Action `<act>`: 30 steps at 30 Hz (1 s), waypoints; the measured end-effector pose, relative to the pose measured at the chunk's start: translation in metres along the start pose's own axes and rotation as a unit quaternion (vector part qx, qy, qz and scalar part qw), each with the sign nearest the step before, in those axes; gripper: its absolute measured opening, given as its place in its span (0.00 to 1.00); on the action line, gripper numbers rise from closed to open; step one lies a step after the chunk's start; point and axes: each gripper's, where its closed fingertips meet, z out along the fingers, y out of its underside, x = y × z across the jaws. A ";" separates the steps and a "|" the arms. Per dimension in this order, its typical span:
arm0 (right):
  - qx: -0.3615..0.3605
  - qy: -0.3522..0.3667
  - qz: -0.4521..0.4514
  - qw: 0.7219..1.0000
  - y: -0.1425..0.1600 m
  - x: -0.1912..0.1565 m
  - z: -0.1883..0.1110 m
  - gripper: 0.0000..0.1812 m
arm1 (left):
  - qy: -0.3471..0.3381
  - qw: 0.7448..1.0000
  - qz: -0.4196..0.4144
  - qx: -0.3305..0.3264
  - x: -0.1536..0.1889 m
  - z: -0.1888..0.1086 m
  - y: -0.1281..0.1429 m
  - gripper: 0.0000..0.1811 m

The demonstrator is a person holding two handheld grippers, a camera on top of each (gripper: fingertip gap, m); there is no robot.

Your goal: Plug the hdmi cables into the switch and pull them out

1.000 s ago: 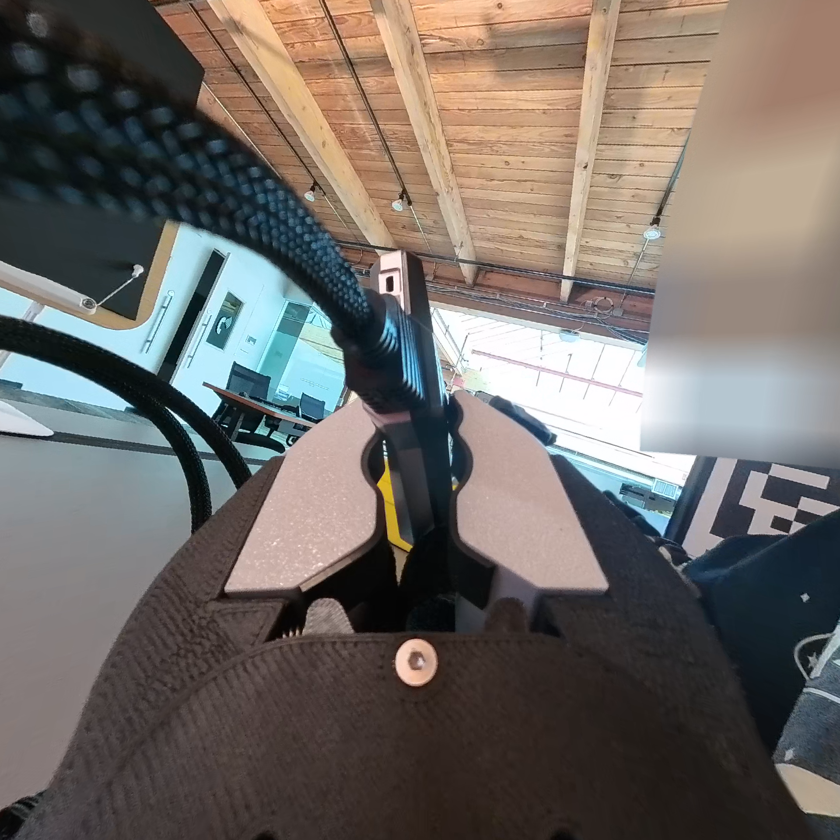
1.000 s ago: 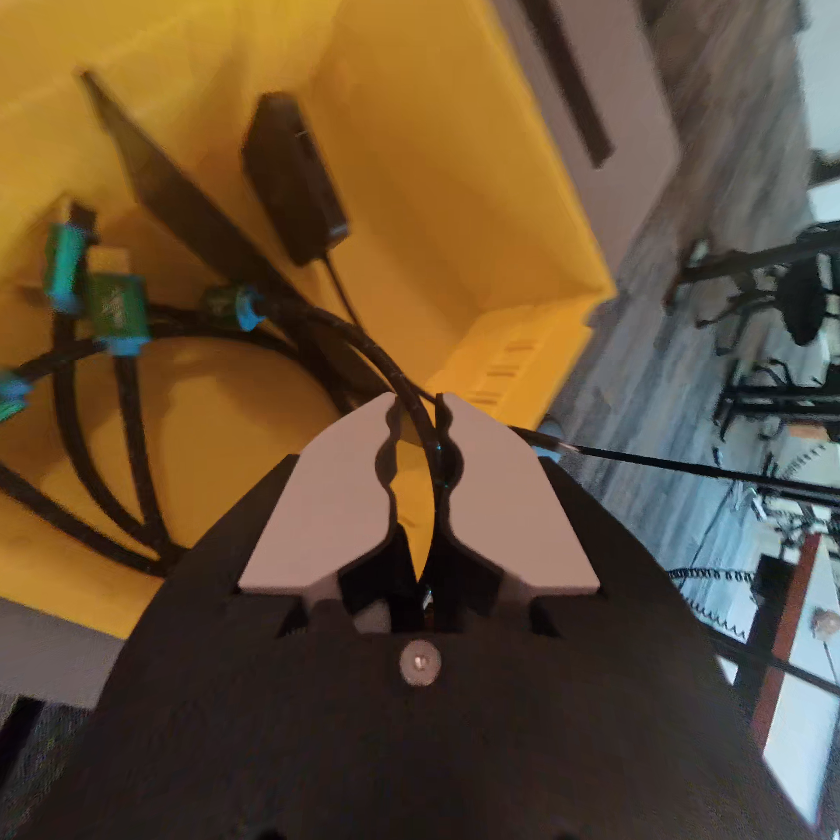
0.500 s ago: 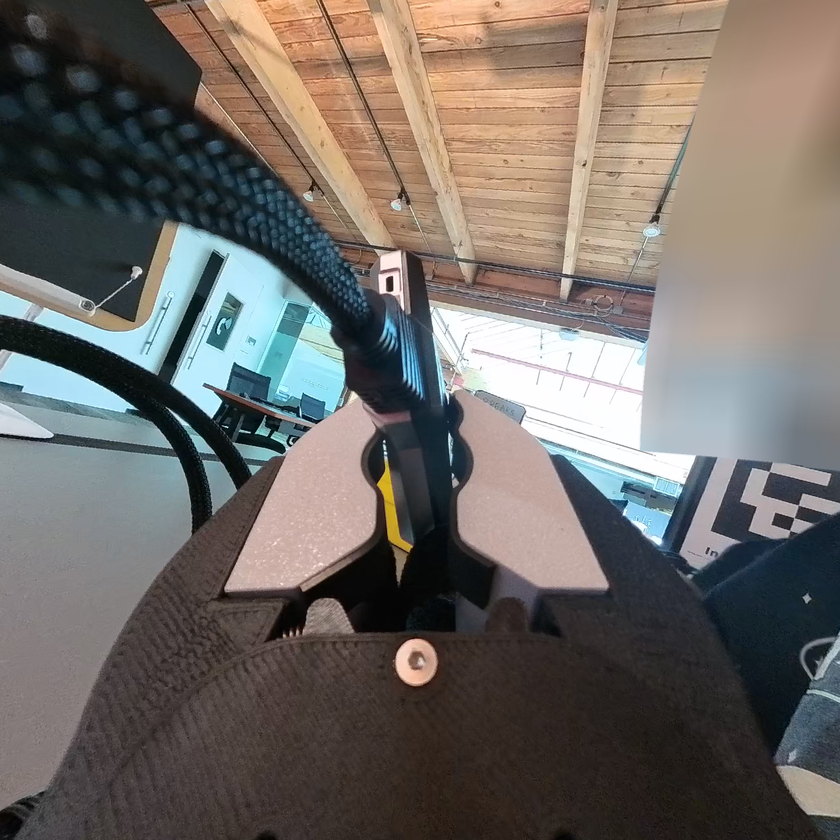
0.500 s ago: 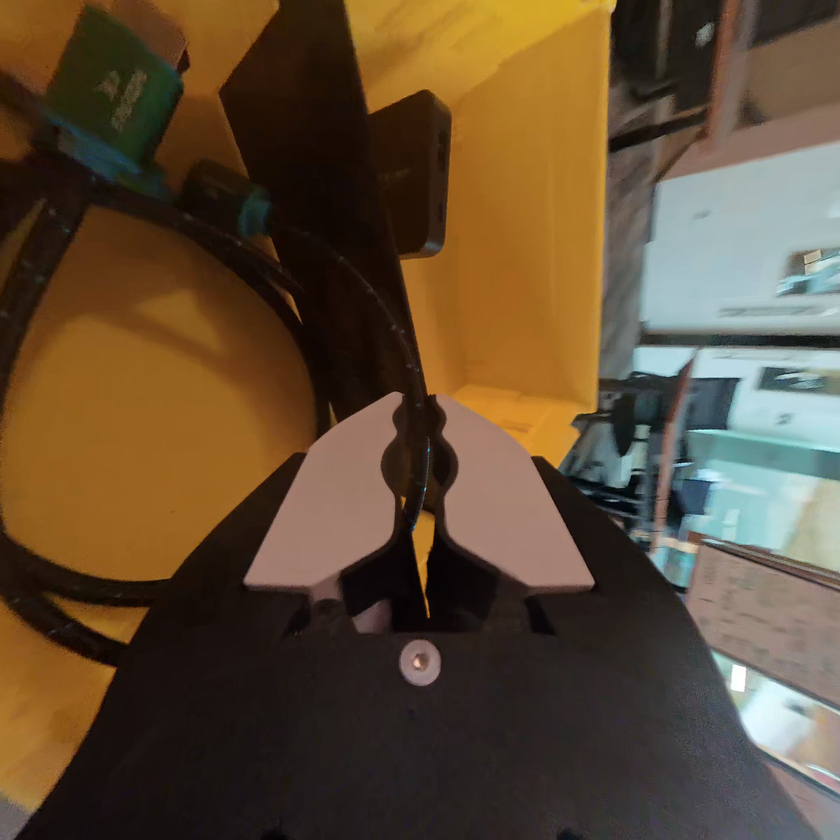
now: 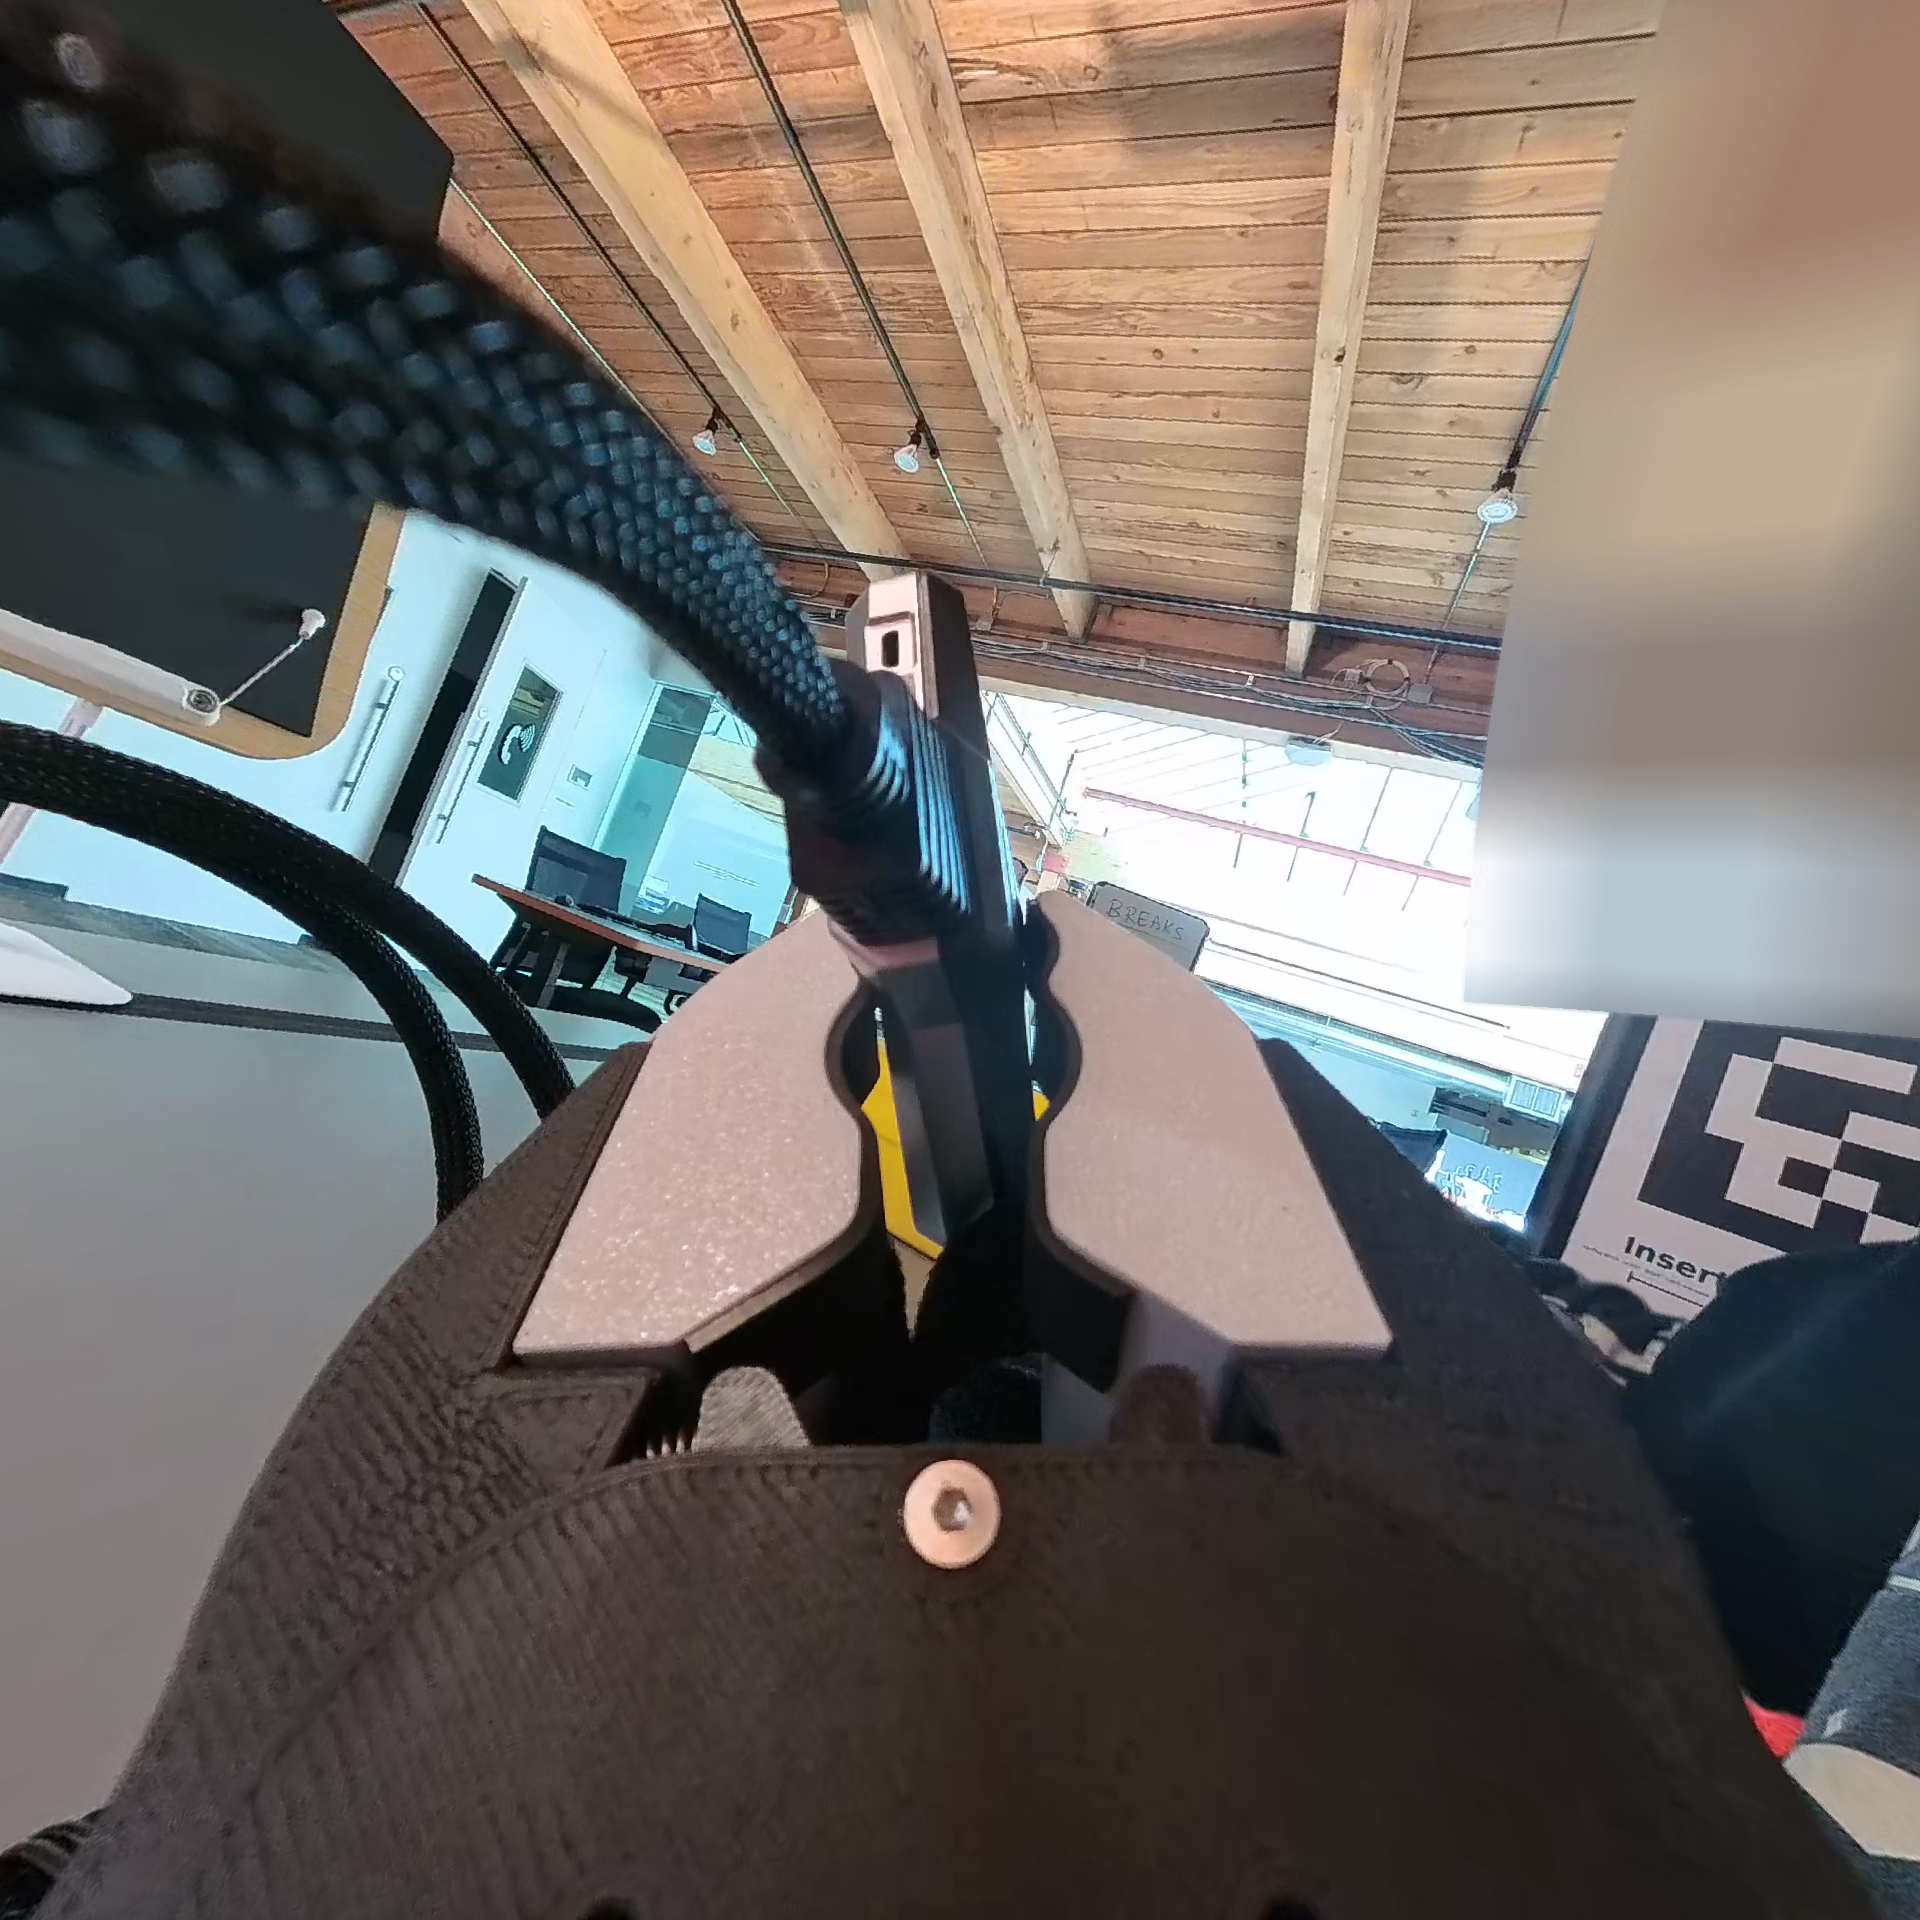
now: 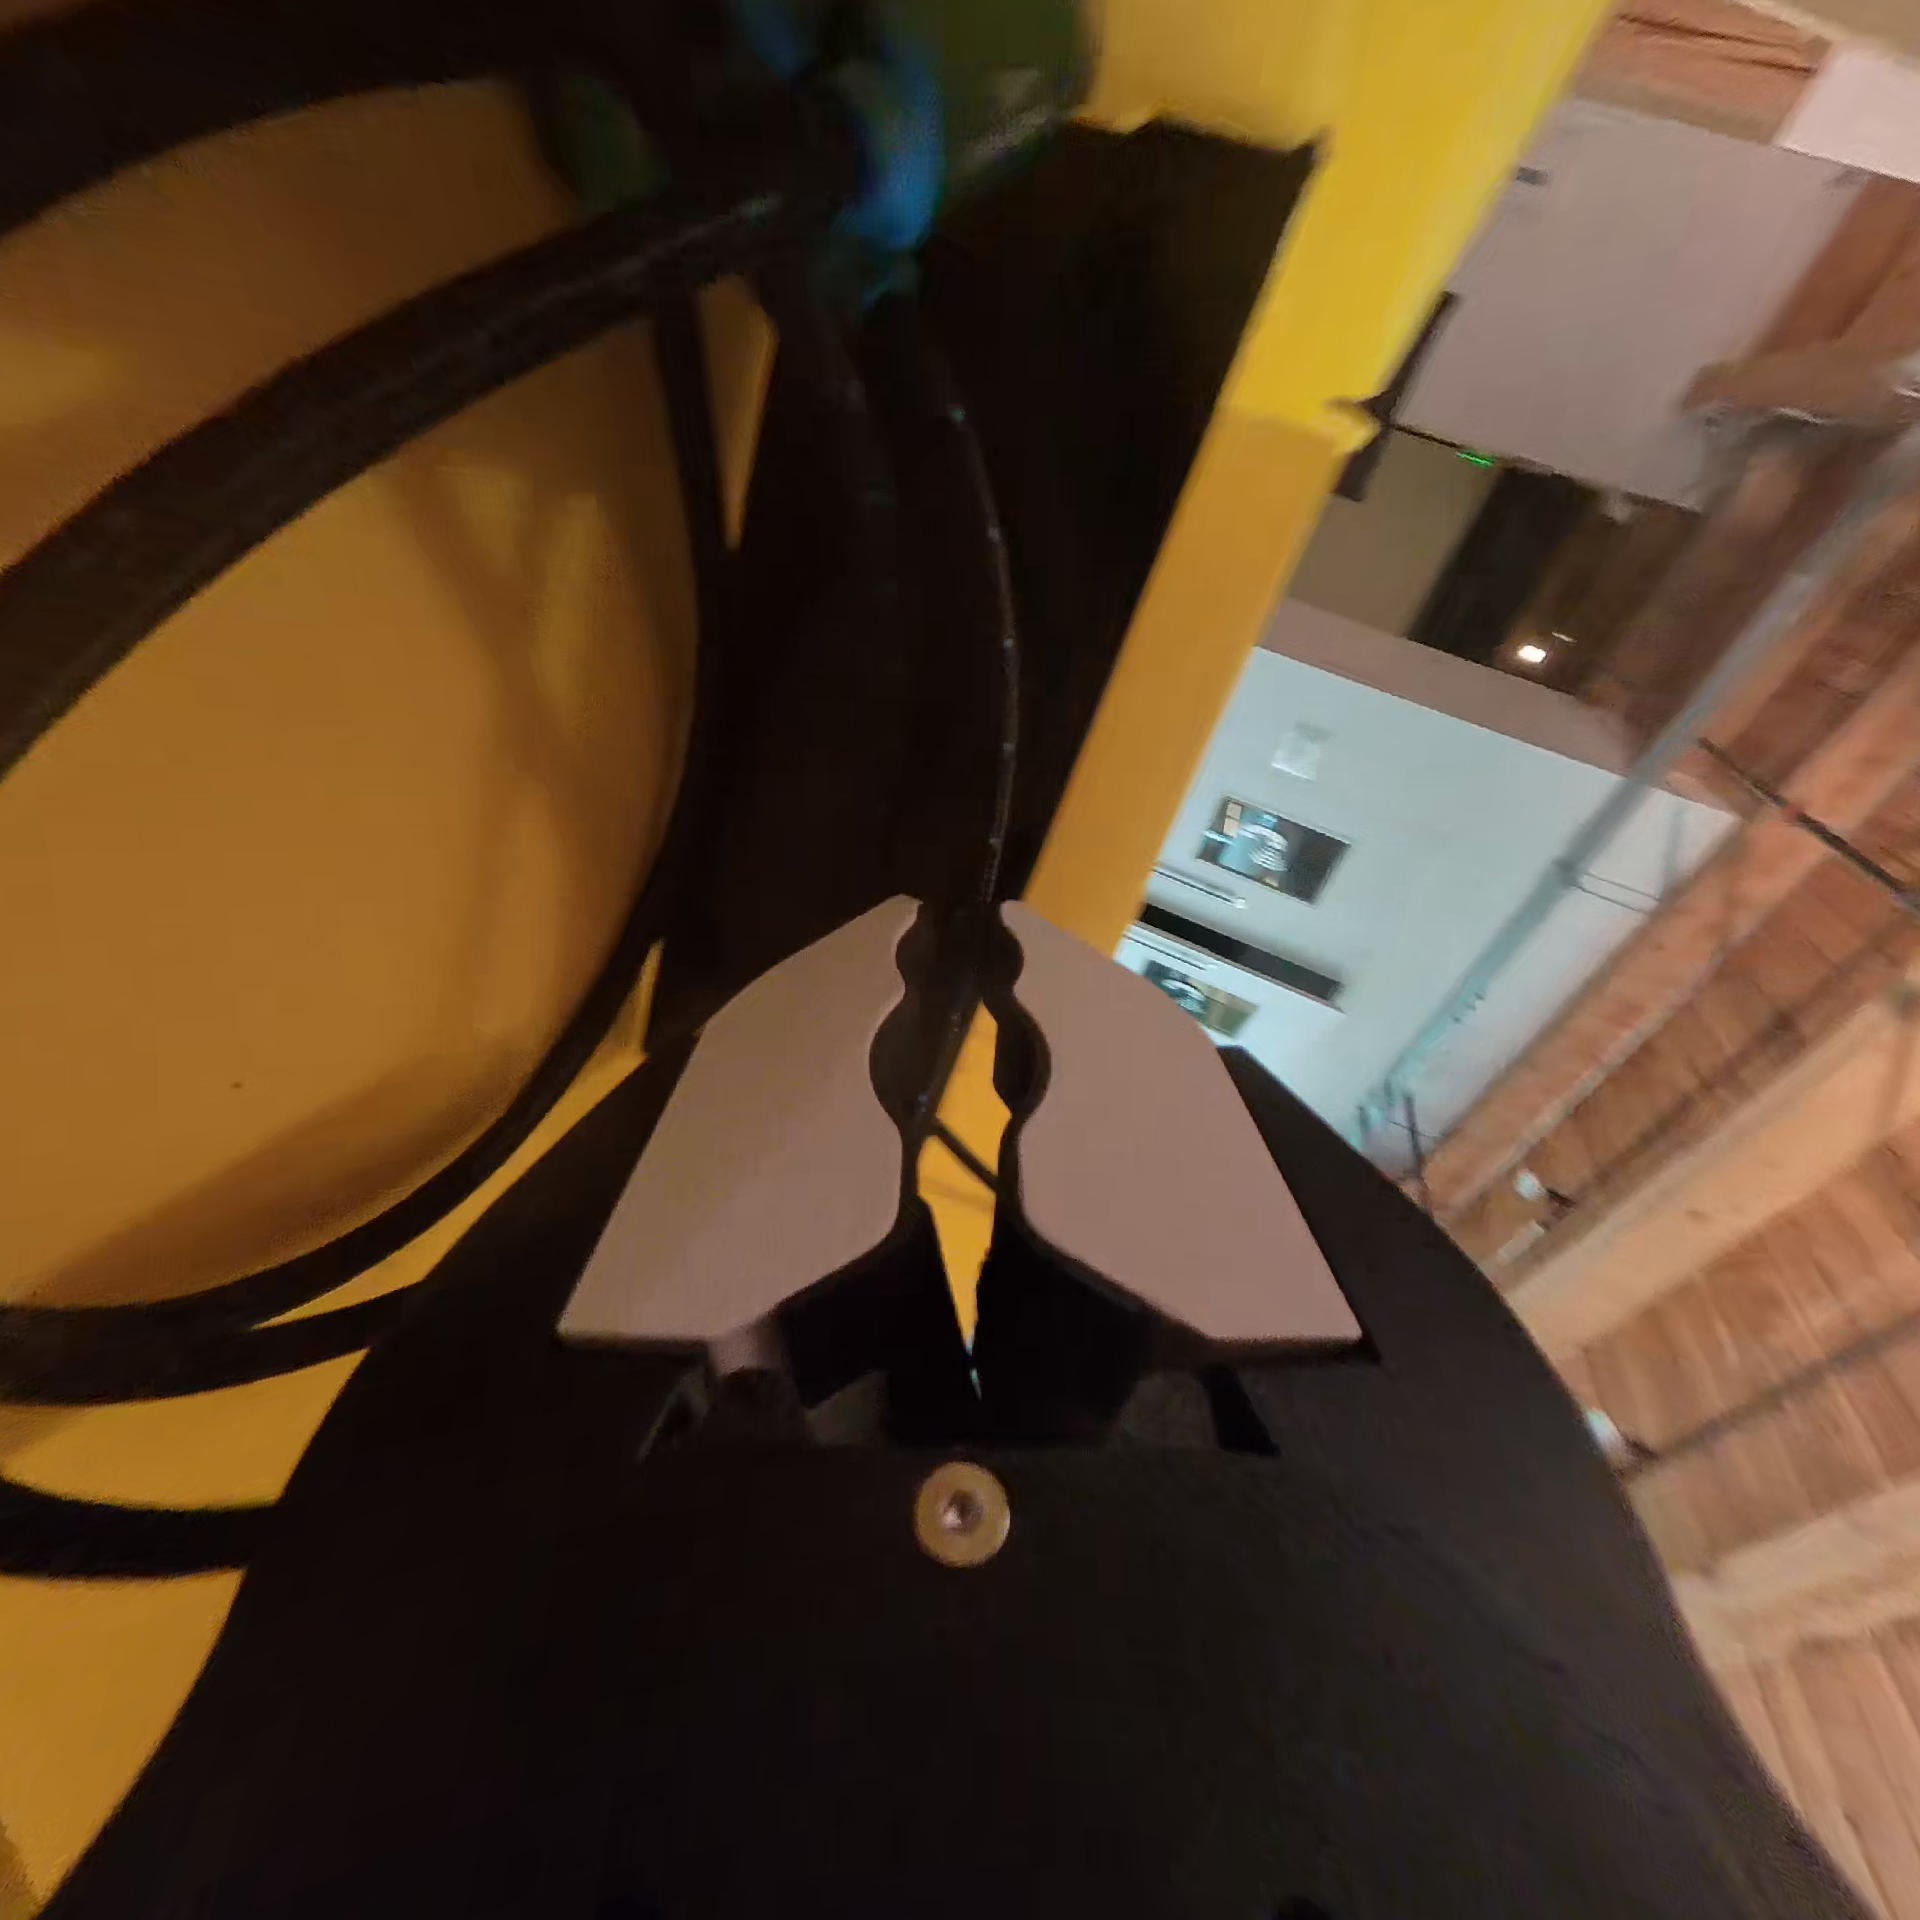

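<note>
Under a wooden plank ceiling [image 5: 1143,260], the left hand-held gripper [image 5: 951,940] clamps the black switch [image 5: 935,831], one braided cable [image 5: 499,416] already plugged in. The right hand-held gripper [image 6: 961,920] pinches a thin cable [image 6: 997,644] over a yellow bin [image 6: 312,779]. Likely next: bring its plug to a port.

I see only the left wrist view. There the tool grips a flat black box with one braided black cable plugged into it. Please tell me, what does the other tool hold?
Observer: The right tool is shut on a thin black cable, gripping the cord itself and not a plug.
Operator: Where is that tool?
Observer: It is over a yellow plastic bin, and the thin cable runs up from the tool into the bin.
Operator: Are other cables in there?
Observer: Yes, thick black braided cables lie looped inside the bin.
</note>
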 end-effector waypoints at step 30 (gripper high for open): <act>-0.102 -0.237 0.132 0.957 -0.042 0.048 -0.061 0.27 | 0.001 1.000 0.015 -0.009 0.003 0.002 0.004 0.14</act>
